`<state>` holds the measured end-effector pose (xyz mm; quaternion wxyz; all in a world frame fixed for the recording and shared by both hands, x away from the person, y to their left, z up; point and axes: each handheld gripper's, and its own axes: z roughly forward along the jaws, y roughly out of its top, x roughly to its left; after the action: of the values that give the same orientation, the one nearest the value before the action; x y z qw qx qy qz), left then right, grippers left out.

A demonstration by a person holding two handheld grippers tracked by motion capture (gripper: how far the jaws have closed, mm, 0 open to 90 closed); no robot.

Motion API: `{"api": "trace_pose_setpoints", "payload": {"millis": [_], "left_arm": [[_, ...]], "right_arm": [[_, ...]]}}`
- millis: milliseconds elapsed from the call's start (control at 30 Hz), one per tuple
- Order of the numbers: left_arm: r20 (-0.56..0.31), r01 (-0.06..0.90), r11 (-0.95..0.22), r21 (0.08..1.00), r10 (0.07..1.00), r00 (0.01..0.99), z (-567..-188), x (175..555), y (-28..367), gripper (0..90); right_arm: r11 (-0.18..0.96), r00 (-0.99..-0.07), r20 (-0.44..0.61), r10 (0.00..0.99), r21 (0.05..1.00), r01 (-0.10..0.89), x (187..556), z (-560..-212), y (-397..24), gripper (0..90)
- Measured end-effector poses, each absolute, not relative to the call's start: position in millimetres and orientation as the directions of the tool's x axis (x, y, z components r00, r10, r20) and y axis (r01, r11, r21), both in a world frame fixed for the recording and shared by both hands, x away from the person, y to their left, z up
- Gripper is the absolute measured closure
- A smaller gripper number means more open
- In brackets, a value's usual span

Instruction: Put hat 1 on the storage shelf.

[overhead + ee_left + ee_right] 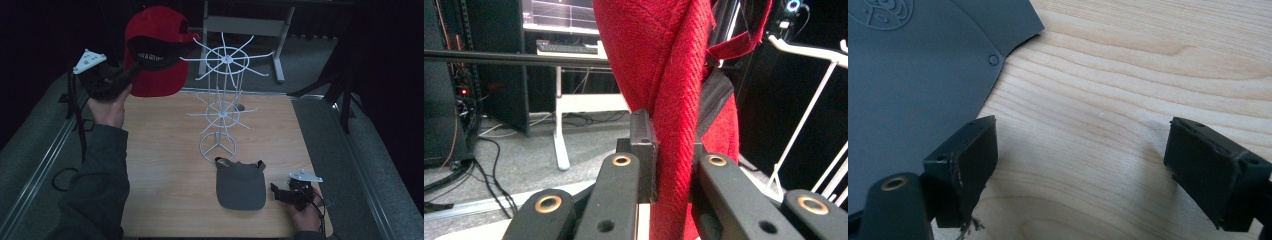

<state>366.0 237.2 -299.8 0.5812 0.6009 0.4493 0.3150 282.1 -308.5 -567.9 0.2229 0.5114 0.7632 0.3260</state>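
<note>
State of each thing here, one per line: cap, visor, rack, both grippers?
red cap: held up off the table beside the rack's top ring
left gripper: shut on the cap's fabric
grey visor: lying flat on the table
wire rack: upright, nothing hung on its arms
right gripper: open, low over the table beside the visor

place: lab or studio | signs: black curtains around a wooden desk [165,165] | monitor [559,15] and keyboard [566,47] on a stand, cables across grey carpet [489,170]
</note>
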Motion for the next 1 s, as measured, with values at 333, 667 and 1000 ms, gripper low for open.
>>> {"api": "trace_pose_setpoints", "payload": {"millis": [333,667,1000], "left_arm": [[-0.174,0.16,0.116,0.98,0.892,0.417,-298.2,366.3,238.2,84.8],[-0.155,0.134,0.105,0.985,0.882,0.445,-290.6,360.2,236.6,84.8],[-0.12,0.156,0.052,0.986,0.878,0.463,-302.6,355.5,232.8,84.7]], "right_arm": [[0.267,-0.381,-0.007,0.924,0.726,0.634,282.1,-567.9,-308.4,13.8],[0.268,-0.382,-0.007,0.924,0.726,0.634,282.0,-567.9,-308.4,13.8],[0.268,-0.383,-0.007,0.924,0.726,0.634,282.0,-567.9,-308.4,13.8]]}}
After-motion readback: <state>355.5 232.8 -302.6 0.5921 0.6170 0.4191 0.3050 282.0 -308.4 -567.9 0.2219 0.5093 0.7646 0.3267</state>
